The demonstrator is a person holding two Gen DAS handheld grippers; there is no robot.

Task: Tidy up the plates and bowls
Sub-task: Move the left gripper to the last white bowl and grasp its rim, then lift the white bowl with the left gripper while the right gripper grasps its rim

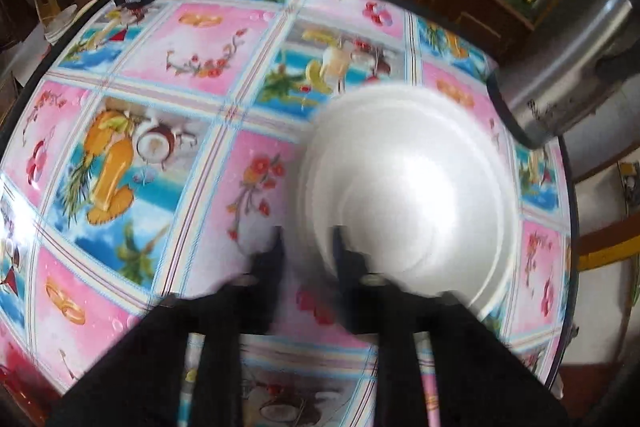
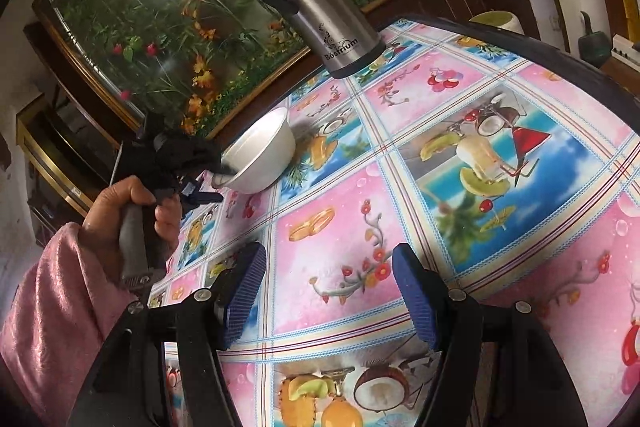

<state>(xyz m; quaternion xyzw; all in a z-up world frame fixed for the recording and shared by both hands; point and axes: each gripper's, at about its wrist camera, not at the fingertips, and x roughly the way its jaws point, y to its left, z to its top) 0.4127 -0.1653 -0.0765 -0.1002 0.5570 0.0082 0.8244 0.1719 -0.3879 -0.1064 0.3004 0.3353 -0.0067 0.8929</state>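
Two grippers are out: the left gripper (image 2: 224,173) pinches the near rim of a white bowl (image 2: 262,157) just in front of the flask (image 2: 316,7), while the right gripper (image 2: 330,291) hangs spread over the table (image 2: 500,227), well apart from the flask.

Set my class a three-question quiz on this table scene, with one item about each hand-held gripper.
1. True or false: the right hand-held gripper is clamped on a plate.
2. What does the left hand-held gripper grip? A) a spoon B) the white bowl, by its rim C) a cup
3. Fill in: a steel ___ stands upright on the table beyond the bowl.
Key: 1 false, it is open and empty. 2 B. 3 flask.
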